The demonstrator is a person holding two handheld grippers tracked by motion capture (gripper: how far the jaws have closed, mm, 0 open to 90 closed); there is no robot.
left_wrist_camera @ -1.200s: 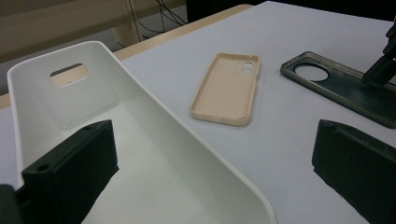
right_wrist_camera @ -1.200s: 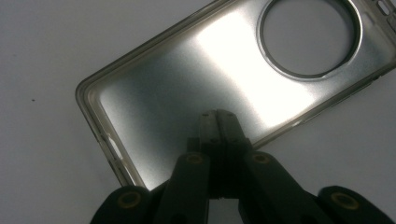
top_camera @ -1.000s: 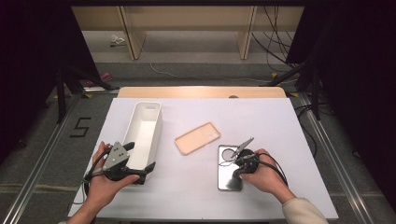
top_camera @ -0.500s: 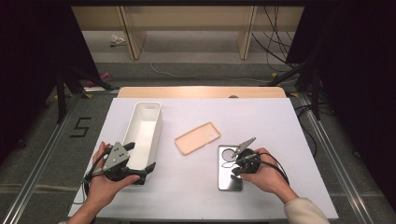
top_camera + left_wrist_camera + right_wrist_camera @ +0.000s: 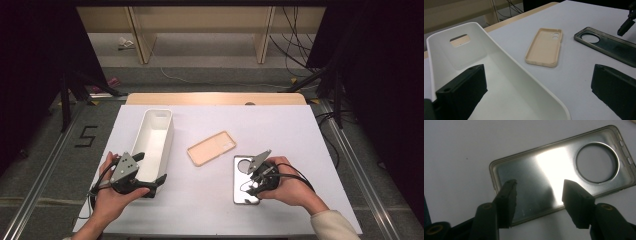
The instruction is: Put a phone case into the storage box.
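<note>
Low and right of centre in the high view, the right gripper [image 5: 248, 176] hangs over the grey phone case [image 5: 245, 181]; its jaws, pressed together a moment ago, have just been opening and now stand spread with nothing pinched, so a grasp on the case looks to be coming. That case lies flat and open side up, glossy, with a round camera hole, beside the tan phone case [image 5: 211, 148]. At lower left, the left gripper [image 5: 150, 175] straddles the white bin's [image 5: 150, 134] wall, spread

A white bin [image 5: 156, 136] sits at nine o'clock on the white table [image 5: 300, 130]. At centre lies a peach phone case [image 5: 212, 148]; the grey phone case [image 5: 245, 181] at five o'clock shines silvery.
</note>
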